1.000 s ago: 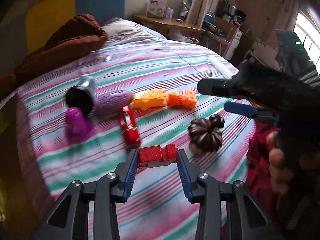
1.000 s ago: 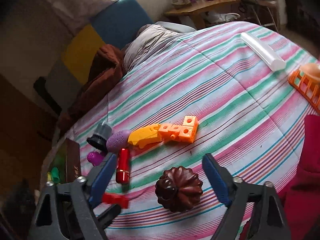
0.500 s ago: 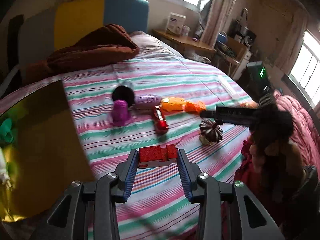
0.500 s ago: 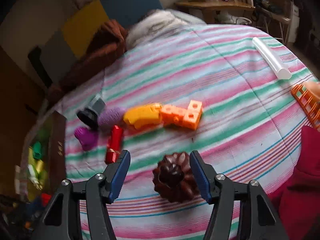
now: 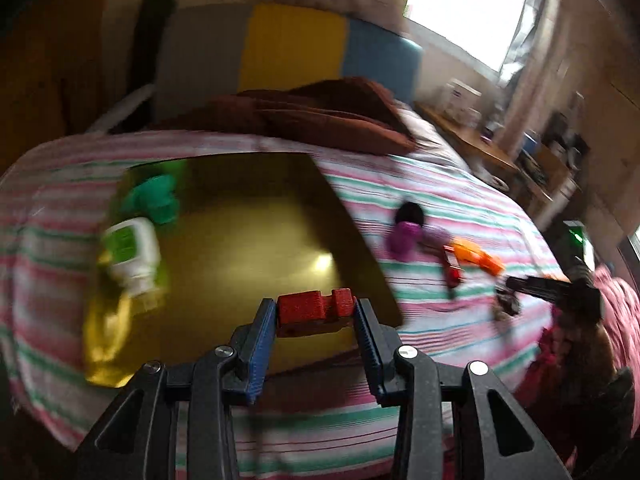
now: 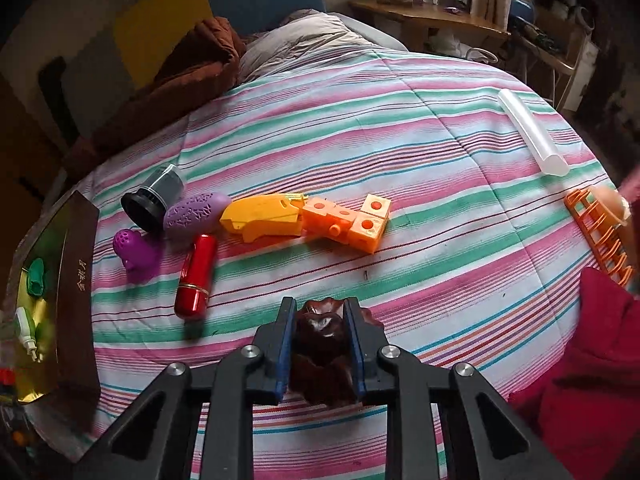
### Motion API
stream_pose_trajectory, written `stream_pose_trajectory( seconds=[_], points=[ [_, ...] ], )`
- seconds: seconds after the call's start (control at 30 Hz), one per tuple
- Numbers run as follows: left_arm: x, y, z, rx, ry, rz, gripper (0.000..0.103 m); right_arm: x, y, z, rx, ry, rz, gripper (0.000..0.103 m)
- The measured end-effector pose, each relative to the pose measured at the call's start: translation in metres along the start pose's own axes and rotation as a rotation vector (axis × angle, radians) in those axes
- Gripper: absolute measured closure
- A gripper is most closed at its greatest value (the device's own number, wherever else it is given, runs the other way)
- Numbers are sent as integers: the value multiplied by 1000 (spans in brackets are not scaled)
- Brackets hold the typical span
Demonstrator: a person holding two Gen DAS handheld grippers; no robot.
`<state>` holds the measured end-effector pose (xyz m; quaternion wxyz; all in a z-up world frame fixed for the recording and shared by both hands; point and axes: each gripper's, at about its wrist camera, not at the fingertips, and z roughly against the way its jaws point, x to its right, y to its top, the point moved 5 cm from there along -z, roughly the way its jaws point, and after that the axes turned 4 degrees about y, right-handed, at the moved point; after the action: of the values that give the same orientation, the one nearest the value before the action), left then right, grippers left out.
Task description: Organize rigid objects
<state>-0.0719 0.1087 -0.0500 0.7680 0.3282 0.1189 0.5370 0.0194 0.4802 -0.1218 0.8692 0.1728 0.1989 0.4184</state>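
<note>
My left gripper (image 5: 316, 314) is shut on a red block (image 5: 316, 312) and holds it over the near edge of a gold-lined box (image 5: 256, 248). The box holds a green piece (image 5: 154, 198) and a white-green bottle (image 5: 132, 254). My right gripper (image 6: 318, 320) is shut on a dark brown fluted mould (image 6: 320, 344) on the striped bed. Ahead of it lie a red cylinder (image 6: 195, 276), a purple egg shape (image 6: 195, 214), a purple piece (image 6: 134, 250), a black cup (image 6: 154, 198), a yellow piece (image 6: 264, 216) and orange cubes (image 6: 348, 222).
The box also shows at the left of the right wrist view (image 6: 78, 280). A clear tube (image 6: 532, 132) and an orange basket (image 6: 600, 232) lie at the right. A brown blanket (image 6: 180, 76) is at the bed's head. Red cloth (image 6: 592, 344) lies at the near right.
My left gripper has swung left with the red block, from the toys to over the gold box. My right gripper has moved down and shut on the brown mould.
</note>
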Motion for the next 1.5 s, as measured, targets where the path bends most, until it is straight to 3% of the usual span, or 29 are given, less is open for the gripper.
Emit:
stream_pose_trajectory(
  seconds=[0.27,0.7,0.93,1.2,1.5],
  points=[
    [-72,-5,-8,-18,127,86,63,0,0,1,1,3,-1,79],
    [-115,-12,-39,-72,259,64,63,-2,0,1,9,-7,24,79],
    [-120,-14,-33,-42,260,64,60,-4,0,2,16,-16,47,79],
    [-116,-17,2,28,277,110,60,-6,1,2,20,-14,57,79],
    [-87,-22,25,63,291,32,60,-6,3,7,42,17,42,79]
  ],
)
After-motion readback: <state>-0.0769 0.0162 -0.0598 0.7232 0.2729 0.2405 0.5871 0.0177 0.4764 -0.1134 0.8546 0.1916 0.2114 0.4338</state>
